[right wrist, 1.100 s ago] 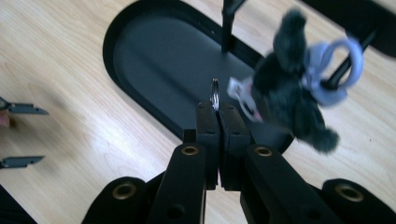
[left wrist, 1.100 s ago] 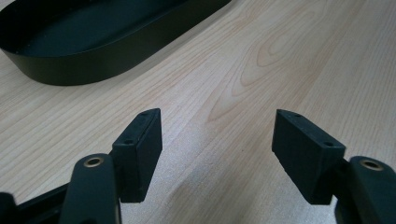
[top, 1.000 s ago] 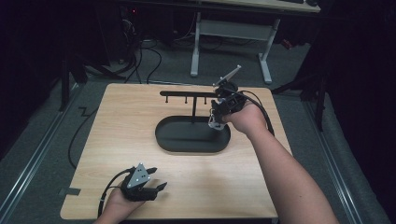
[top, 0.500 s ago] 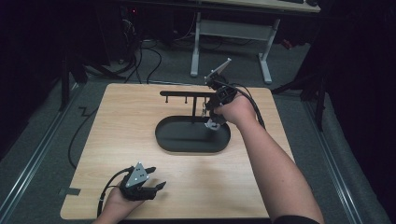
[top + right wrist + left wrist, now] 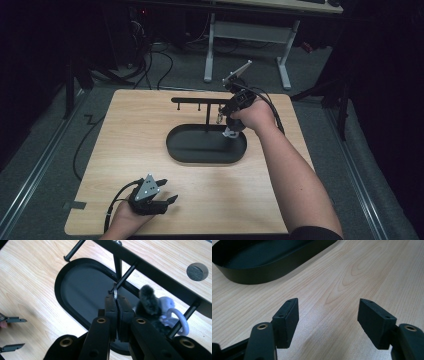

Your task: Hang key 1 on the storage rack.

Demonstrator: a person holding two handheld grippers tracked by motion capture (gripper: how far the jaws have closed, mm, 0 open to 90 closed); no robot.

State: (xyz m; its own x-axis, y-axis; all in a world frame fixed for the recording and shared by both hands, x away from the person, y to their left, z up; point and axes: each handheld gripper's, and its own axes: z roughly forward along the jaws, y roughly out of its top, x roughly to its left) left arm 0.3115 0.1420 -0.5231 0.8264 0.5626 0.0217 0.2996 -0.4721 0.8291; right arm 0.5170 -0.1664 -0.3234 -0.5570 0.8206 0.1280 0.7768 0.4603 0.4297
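Observation:
A black rack (image 5: 195, 100) with short pegs stands in a black oval tray (image 5: 172, 145) at mid-table. My right gripper (image 5: 223, 117) is at the rack's right end, shut on a small metal key ring (image 5: 115, 291) that touches the tip of a peg (image 5: 125, 276). From the ring hang a dark furry pompom (image 5: 147, 298) and a pale charm (image 5: 175, 315), also seen below the hand (image 5: 230, 132). My left gripper (image 5: 168, 191) rests at the table's near left, open and holding nothing (image 5: 328, 315), pointing toward the tray wall (image 5: 262, 275).
The rack's crossbar (image 5: 155, 267) runs above the tray rim (image 5: 58, 280), with a round hole (image 5: 197, 271) in the tabletop behind it. A black cable (image 5: 82, 145) trails off the table's left edge. White desk legs (image 5: 210, 50) stand beyond the far edge.
The right gripper has shifted slightly left and closer to the rack's pegs, carrying the ring and charm. The left gripper has stayed where it was.

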